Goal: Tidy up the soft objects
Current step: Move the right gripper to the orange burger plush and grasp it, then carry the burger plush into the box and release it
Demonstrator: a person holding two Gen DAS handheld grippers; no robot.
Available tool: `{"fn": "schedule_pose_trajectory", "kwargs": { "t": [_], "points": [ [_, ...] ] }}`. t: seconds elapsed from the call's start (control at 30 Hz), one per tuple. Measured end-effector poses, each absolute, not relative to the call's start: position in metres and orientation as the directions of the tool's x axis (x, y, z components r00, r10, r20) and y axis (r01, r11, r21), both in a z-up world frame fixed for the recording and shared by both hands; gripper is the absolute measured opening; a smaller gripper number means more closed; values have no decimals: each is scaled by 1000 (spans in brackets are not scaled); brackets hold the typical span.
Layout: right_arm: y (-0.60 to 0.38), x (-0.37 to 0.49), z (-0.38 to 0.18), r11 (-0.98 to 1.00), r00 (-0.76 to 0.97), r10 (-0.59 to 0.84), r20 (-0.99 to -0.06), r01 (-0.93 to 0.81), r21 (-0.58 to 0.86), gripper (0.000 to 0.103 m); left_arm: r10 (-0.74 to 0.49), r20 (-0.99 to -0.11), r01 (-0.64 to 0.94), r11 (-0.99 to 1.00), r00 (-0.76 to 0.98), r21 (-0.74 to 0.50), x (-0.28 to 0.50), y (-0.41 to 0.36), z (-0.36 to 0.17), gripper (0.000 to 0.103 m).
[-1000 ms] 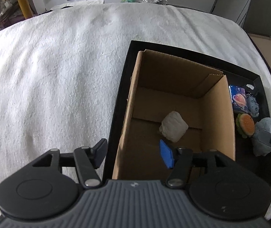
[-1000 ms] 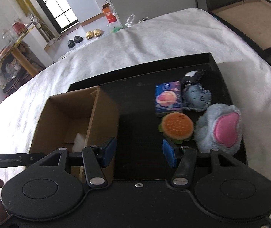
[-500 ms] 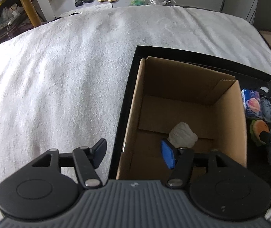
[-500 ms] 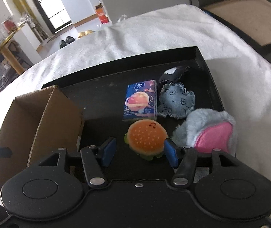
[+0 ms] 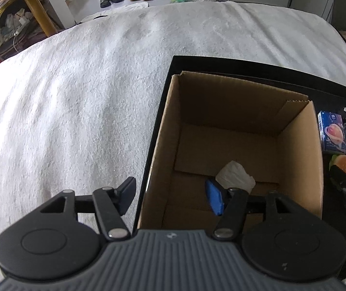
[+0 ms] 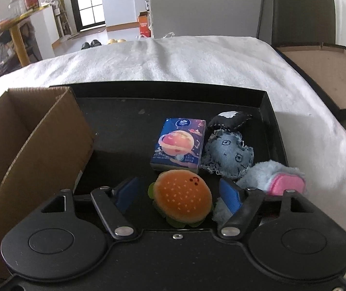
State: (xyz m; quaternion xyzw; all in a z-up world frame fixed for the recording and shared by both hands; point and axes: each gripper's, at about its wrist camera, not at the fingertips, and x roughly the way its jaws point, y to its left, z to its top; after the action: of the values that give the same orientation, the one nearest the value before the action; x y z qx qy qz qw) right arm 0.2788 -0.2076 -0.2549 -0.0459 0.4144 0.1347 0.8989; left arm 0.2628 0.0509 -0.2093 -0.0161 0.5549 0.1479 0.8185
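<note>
Step in hand: picking up the burger toy (image 6: 182, 195), as I judge it. The right gripper (image 6: 177, 191) is low over the black tray (image 6: 273, 118) with its fingers apart, one blue pad on each side of the toy. The pads do not press it yet.

Burger toy: it lies on the tray floor near the front edge, just in front of the tissue pack (image 6: 179, 144). On its right is the grey and pink plush (image 6: 273, 178), and the right pad looks to brush against that plush, though the view there is too crowded to be sure.

Other soft things: a denim plush (image 6: 228, 154) sits behind the grey one, and a small black pouch (image 6: 230, 118) behind that, all in the right part of the tray.

Cardboard box (image 5: 241, 131): it stands in the left part of the same tray, open at the top. One white crumpled thing (image 5: 234, 175) is already on its floor.

Left gripper (image 5: 170, 197): fingers apart and holding nothing, it hovers over the near left corner of the box, one finger above the white bedcover (image 5: 76, 97) and the other above the box.

Next move: close the right fingers gently on the burger only, keeping the grey plush out of the grip, then lift it and carry it left over the box wall and let it fall inside.
</note>
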Motion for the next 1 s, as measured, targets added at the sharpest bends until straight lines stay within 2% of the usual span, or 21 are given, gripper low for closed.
{"fn": "schedule_pose_trajectory", "kwargs": {
  "t": [0.13,0.27,0.47,0.67,1.0],
  "points": [
    [-199,278,-260,952,625,174,-761,-306,-33,71,227,-913,-267,954,338,138,263,52,-209,61],
    [-197,277,-262,948,616,148,-773,-311,-66,51,232,-911,-270,952,340,142,261,55,-207,61],
    [-202,272,-258,950,589,176,-789,-313,-21,41,221,-913,-288,950,344,122,257,59,-205,61],
    [-216,268,-246,952,535,270,-801,-271,141,37,199,-916,-281,954,348,101,251,62,-202,61],
    [-214,258,-214,948,559,290,-777,-278,153,37,167,-914,-268,961,370,67,240,64,-193,61]
  ]
}}
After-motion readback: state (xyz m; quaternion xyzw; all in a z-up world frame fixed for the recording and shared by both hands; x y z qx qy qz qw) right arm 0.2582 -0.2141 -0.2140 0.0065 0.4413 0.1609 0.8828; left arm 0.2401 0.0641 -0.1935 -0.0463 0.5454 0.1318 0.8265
